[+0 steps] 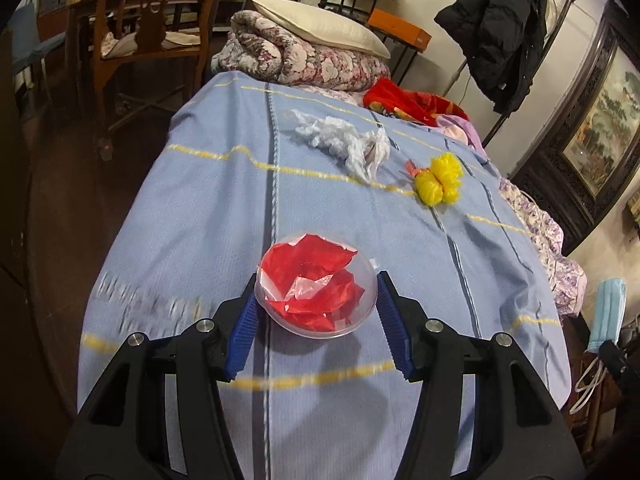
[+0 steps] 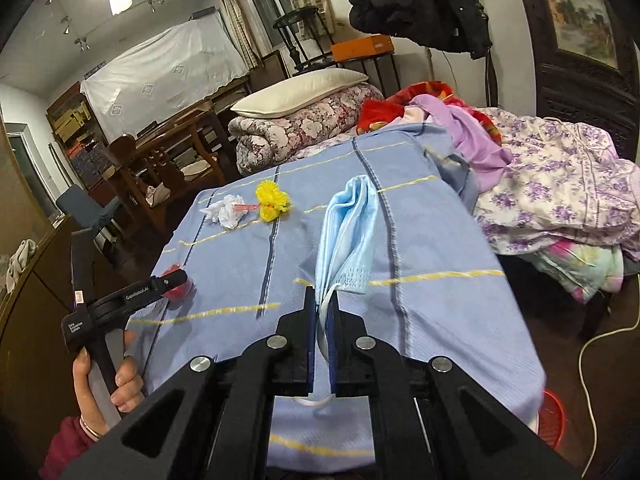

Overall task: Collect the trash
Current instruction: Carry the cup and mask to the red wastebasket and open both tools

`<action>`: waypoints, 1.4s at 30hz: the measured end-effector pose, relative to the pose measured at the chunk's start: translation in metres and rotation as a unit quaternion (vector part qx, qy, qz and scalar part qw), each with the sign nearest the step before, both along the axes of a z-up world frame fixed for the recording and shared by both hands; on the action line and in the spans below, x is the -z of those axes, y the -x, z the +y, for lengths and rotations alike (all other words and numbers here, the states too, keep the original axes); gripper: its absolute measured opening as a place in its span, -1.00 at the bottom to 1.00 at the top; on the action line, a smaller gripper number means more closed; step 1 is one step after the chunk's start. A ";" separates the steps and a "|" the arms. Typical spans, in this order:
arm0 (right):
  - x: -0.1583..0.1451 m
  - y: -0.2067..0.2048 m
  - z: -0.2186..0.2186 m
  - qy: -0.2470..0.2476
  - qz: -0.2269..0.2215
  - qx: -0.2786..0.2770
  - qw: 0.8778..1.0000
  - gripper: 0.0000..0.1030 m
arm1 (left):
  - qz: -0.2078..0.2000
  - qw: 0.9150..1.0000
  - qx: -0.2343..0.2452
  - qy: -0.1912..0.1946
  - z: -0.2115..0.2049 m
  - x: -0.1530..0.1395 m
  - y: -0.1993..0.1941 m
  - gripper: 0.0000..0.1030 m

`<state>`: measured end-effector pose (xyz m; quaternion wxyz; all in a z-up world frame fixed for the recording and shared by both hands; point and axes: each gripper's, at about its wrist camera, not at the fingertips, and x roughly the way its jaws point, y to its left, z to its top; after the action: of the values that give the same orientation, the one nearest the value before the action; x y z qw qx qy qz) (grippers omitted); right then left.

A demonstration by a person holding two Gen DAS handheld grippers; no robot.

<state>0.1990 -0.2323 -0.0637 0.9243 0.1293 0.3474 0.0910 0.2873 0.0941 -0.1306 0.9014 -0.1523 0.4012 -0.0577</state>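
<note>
The left gripper stands wide open, its 2 blue pads flanking a clear round plastic bowl of red scraps on the blue striped bedsheet. The right gripper is clamped on a light-blue pleated face mask. Crumpled white tissue and a yellow mesh puff lie farther off.

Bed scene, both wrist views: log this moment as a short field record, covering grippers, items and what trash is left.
surface: blue striped bedspread
left gripper: open, its blue pads on either side of a clear bowl of red wrappers, which rests on the bedspread
right gripper: shut on blue face mask, which is lifted off the bedspread
trash still lying: white crumpled plastic, yellow pompom-like item
background: folded floral quilt with pillow on top
</note>
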 end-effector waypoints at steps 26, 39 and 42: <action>0.016 0.085 -0.112 -0.053 0.004 0.076 0.996 -0.88 | -0.060 0.991 0.116 -0.025 -0.119 -0.069 0.125 0.06; 0.067 0.111 -0.215 -0.091 0.068 0.165 0.980 -0.85 | -0.045 0.976 0.212 -0.032 -0.217 -0.065 0.136 0.06; 0.091 0.116 -0.238 -0.105 0.095 0.182 0.973 -0.85 | -0.038 0.971 0.234 -0.038 -0.235 -0.059 0.137 0.06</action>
<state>0.0830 -0.4704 -0.1544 0.8693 0.2944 0.3932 -0.0556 0.1500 -0.1414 -0.0713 0.8827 -0.0177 0.3929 -0.2571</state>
